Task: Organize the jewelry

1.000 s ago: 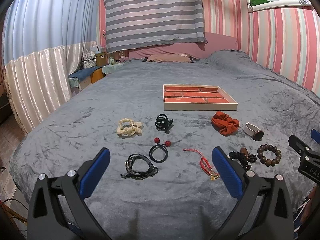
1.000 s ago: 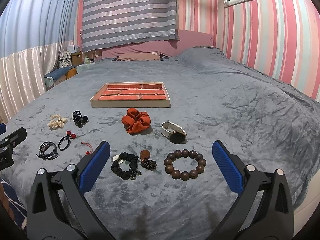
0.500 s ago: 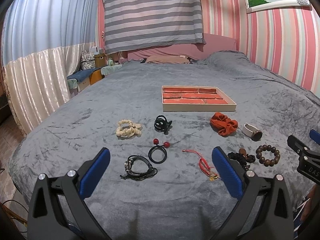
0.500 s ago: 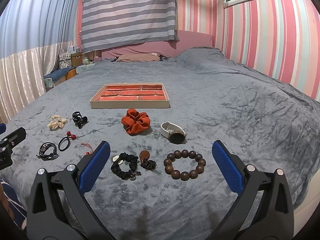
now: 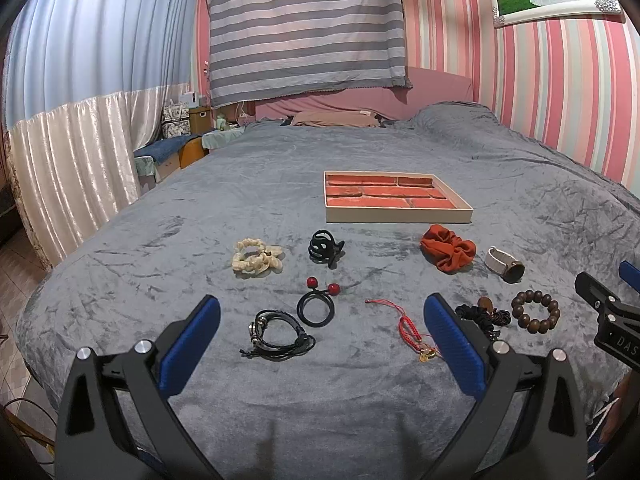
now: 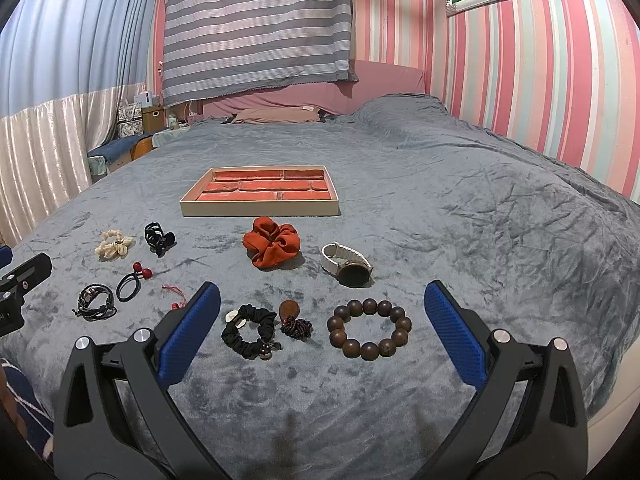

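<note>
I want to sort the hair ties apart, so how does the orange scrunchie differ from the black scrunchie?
The orange scrunchie is plain, puffy cloth; the black scrunchie is thinner and carries pale and metal charms. The orange one lies near the tray; the black one lies close to the right tongs. Both are gathered fabric rings lying flat on the blanket.

Home bedroom: bed (image 6: 460,208), pillow (image 6: 276,114), curtains (image 5: 80,80).

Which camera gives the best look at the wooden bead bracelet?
The right wrist view. There the wooden bead bracelet lies near the middle of the picture, large, between the open jaws, every bead distinct. The left wrist view shows it small and far to the right, though still whole.
</note>
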